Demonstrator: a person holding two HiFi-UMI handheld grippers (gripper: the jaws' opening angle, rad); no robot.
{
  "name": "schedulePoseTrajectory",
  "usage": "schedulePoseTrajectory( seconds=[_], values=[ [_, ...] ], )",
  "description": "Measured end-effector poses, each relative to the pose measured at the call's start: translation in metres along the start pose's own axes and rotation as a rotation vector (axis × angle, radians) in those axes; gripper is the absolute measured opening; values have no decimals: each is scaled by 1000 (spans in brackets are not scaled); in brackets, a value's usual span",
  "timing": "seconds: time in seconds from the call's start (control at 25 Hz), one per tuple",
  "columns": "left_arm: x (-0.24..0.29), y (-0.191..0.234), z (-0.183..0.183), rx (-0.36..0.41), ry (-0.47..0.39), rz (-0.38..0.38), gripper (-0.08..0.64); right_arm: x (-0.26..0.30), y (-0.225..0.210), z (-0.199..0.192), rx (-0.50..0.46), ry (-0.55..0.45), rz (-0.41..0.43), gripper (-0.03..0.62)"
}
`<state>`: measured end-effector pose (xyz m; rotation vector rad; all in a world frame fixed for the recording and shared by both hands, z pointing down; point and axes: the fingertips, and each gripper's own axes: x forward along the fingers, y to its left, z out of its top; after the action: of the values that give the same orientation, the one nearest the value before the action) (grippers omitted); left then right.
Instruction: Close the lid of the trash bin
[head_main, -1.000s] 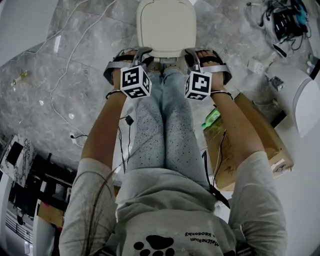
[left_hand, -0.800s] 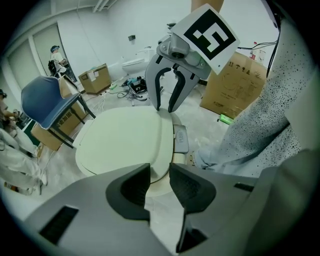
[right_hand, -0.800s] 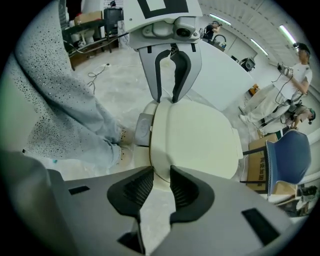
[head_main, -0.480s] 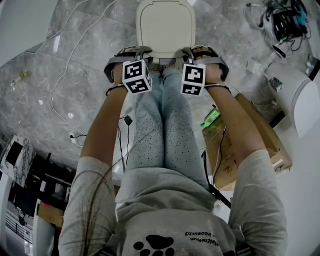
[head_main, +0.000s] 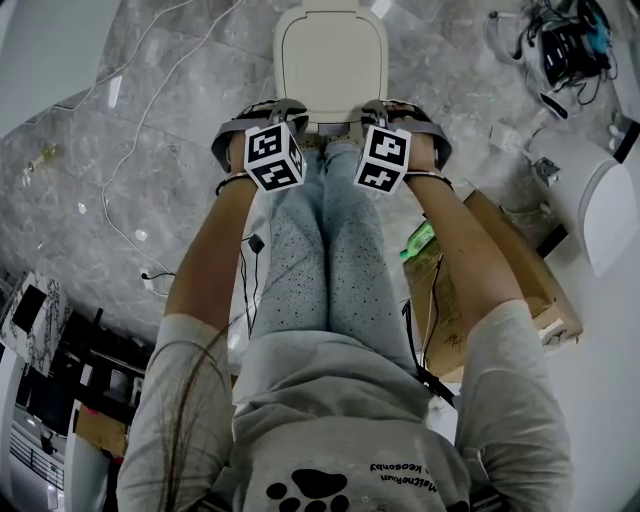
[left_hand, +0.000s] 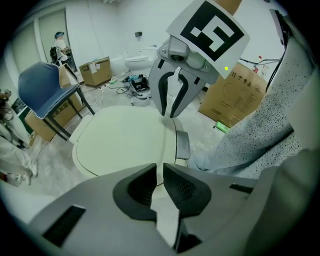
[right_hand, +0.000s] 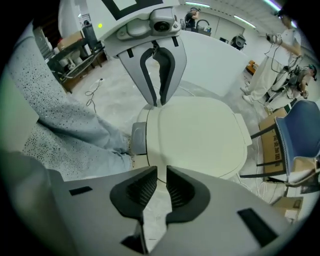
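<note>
Legs: my speckled jeans (head_main: 320, 260) fill the middle of the head view and run up to the two grippers; a cardboard box (head_main: 520, 280) lies to their right.
Left fingers: my left gripper (head_main: 288, 106) sits just left of centre in the upper half of the head view and points steeply down; in the left gripper view its dark pads (left_hand: 135, 187) stand at bottom middle, only a thin slit apart; they have just been closing; nothing is pinched, and pale plastic shows through the slit.
Right fingers: my right gripper (head_main: 374, 106) sits just right of centre, beside the other, and points straight down; its pads (right_hand: 180, 190) are a narrow gap apart; they too have just been closing, on nothing.
Tab: a grey tab (left_hand: 182, 145) sits at the lid's near edge, between my two grippers.
Lid: the trash bin lid (head_main: 330, 60) is at top centre of the head view, lying flat and shut just beyond both sets of fingertips.
Beyond: grey marbled floor (head_main: 150, 130) with a white cable (head_main: 135, 120) at upper left; a blue chair (left_hand: 45, 85) at the left of the left gripper view.
</note>
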<state>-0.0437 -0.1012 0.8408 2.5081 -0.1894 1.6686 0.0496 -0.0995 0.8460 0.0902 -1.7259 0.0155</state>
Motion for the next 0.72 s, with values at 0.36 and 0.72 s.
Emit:
schedulePoseTrajectory(
  seconds=[0.36, 0.72],
  values=[
    [-43, 9, 28, -141, -58, 27, 21, -55, -15, 22, 186, -107, -71, 41],
    [-121, 19, 70, -312, -174, 124, 20, -149, -33, 46, 339, -240, -185, 34]
  ],
)
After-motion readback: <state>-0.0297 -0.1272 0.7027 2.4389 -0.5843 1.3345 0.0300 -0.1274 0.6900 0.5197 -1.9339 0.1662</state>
